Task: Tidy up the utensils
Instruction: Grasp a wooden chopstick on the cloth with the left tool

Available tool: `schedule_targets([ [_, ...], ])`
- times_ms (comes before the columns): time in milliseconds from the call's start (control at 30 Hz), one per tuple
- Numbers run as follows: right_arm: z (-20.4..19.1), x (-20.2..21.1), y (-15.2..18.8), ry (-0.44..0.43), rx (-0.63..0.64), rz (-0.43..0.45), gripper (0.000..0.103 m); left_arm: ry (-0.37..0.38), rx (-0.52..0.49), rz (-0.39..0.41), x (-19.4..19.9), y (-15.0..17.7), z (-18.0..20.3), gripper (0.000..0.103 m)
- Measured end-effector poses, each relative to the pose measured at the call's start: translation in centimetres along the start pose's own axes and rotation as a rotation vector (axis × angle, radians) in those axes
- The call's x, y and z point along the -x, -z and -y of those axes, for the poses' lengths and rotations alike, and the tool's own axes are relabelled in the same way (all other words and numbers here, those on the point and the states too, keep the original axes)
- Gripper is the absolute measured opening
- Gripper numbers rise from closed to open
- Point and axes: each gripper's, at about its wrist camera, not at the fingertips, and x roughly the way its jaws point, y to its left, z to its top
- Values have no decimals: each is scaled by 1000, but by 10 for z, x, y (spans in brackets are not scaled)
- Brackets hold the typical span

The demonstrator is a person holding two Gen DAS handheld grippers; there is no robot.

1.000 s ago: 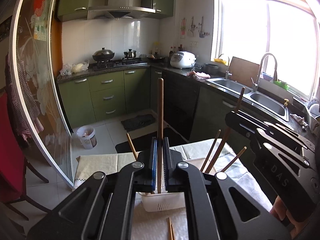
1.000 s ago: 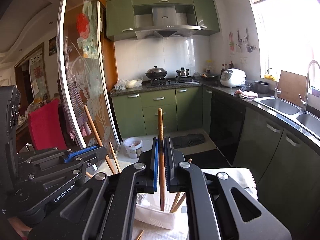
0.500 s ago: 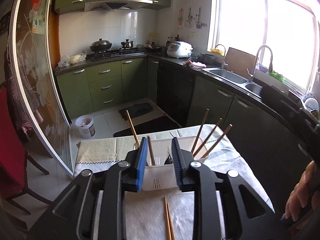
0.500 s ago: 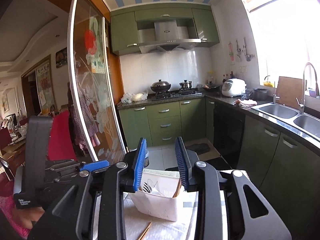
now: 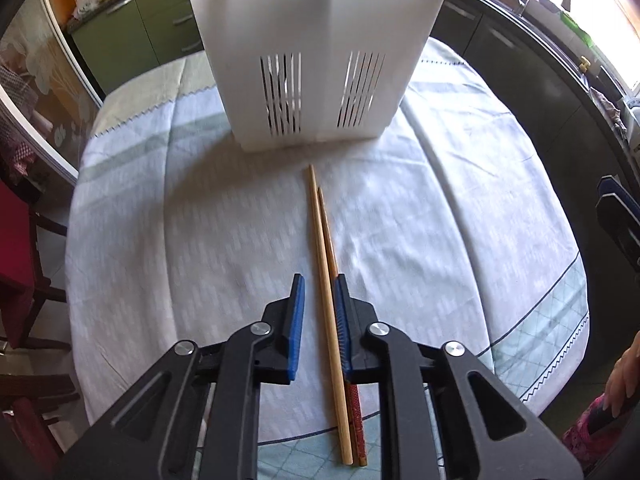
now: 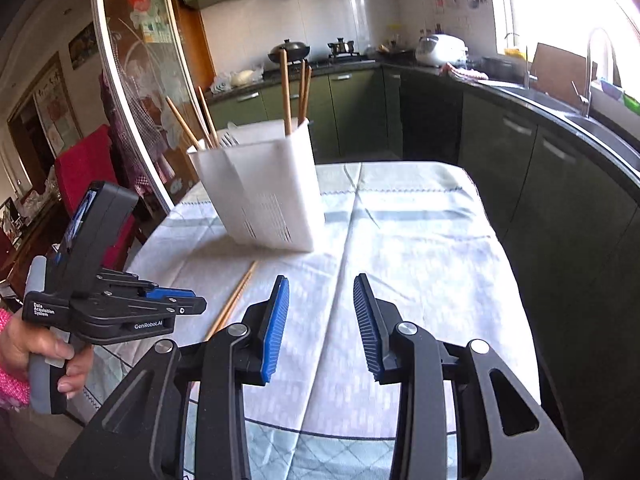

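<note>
Two wooden chopsticks lie side by side on the tablecloth, pointing at a white slotted utensil holder. My left gripper is open, low over the cloth, its jaws either side of the chopsticks without closing on them. In the right wrist view the holder stands upright with several chopsticks sticking out. My right gripper is open and empty above the cloth, right of the lying chopsticks. The left gripper shows there at the left.
The table has a pale striped cloth and curved edges. A red chair stands at the left, with a glass sliding door behind it. Dark kitchen cabinets and a sink run along the right.
Both grippers let go of the chopsticks they held over the holder and opened. The left gripper has dropped down to straddle the two chopsticks on the cloth. The right gripper lowered too.
</note>
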Motion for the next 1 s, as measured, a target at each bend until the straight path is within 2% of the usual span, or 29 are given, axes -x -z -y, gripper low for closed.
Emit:
schedule_targets([
  [167,18,-8,15,25,-35,-34,34,-11,-4,-29,-16,2,0,14],
  [333,27,-6,10,32,-46,-34,34,-34,-10,-47,-25,7,0,9],
  [533,25,-6,3,25,-47,-36,34,-26,-5,-62,-29,8,0,9],
  [1000,21,-10,2,10,-42,-53,34,-34,15,-97,-49,-19,4,7],
])
